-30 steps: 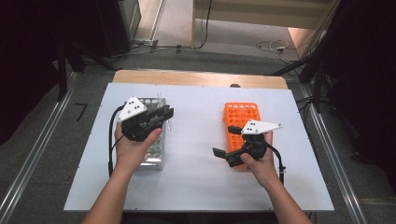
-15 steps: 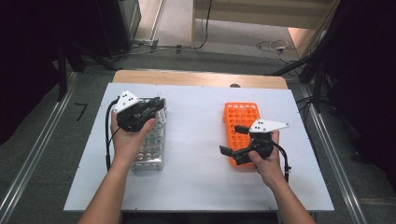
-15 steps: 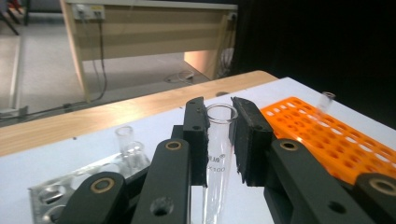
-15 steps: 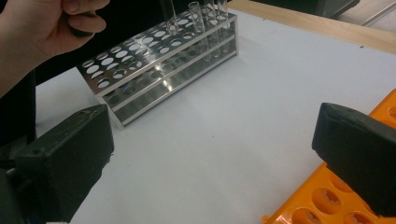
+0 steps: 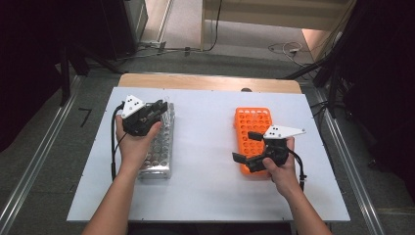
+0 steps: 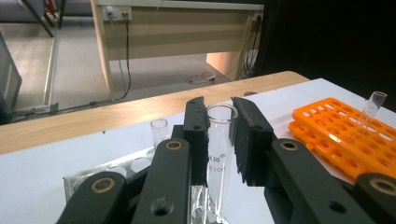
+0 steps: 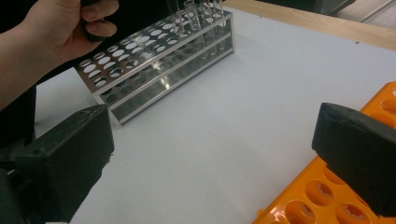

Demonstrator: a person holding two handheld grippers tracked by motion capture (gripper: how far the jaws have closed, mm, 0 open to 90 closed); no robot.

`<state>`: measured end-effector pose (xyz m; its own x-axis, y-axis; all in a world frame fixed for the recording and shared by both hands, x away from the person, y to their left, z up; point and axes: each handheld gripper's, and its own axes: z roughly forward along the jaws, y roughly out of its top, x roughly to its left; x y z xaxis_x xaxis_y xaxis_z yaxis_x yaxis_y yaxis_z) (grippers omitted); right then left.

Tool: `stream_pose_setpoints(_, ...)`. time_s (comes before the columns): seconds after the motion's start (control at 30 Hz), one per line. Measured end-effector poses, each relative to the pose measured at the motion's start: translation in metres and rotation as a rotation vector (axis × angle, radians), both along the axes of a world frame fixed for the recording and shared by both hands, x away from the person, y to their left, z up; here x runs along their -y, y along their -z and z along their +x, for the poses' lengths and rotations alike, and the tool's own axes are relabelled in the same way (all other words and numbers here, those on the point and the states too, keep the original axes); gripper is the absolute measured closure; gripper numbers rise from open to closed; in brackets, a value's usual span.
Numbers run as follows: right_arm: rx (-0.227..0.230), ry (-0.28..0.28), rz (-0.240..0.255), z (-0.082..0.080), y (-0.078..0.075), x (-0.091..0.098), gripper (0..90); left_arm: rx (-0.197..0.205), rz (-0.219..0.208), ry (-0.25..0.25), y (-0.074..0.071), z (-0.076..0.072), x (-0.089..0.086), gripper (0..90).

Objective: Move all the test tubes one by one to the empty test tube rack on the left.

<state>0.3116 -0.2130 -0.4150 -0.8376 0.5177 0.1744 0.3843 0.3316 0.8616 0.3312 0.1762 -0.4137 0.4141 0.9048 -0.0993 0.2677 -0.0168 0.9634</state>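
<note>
A clear glass test tube (image 6: 218, 140) stands upright between my left gripper's (image 6: 219, 135) jaws, which press on both its sides near the rim. In the high view my left gripper (image 5: 159, 108) is over the far end of the steel tube rack (image 5: 159, 156). A second tube (image 6: 159, 133) stands just behind the jaws. My right gripper (image 5: 244, 146) is wide open with nothing in it, over the near left edge of the orange rack (image 5: 254, 122). Its view looks between its jaws (image 7: 210, 158) across the table to the steel rack (image 7: 154, 70) and the left hand.
One tube (image 6: 371, 109) stands tilted in the orange rack (image 6: 345, 135). Several tubes (image 7: 191, 18) stand at the steel rack's far end. The white tabletop (image 5: 205, 186) has bare room between the racks. A wooden strip (image 5: 205, 82) edges the far side.
My left gripper has shifted a little left and farther back over the steel rack. The right hand has drifted slightly right and stays open.
</note>
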Motion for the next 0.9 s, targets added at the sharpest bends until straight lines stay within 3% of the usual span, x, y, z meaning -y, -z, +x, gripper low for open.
stream_pose_setpoints(0.33, 0.000, 0.001, -0.002, -0.001, 0.000, 0.001, 0.0, 0.022, 0.011, -0.022, 0.002, 0.000, 0.001, 75.3)
stream_pose_setpoints(0.53, -0.001, 0.002, -0.004, 0.000, 0.000, 0.001, 0.0, 0.009, 0.024, -0.010, 0.004, 0.003, 0.003, 75.3)
stream_pose_setpoints(0.7, -0.004, 0.002, -0.008, -0.001, 0.001, 0.000, 0.0, -0.019, 0.034, -0.009, 0.008, 0.003, 0.004, 75.2)
stream_pose_setpoints(0.9, -0.003, 0.000, -0.007, -0.001, 0.001, 0.001, 0.0, -0.061, 0.079, -0.006, 0.011, 0.005, 0.008, 75.0)
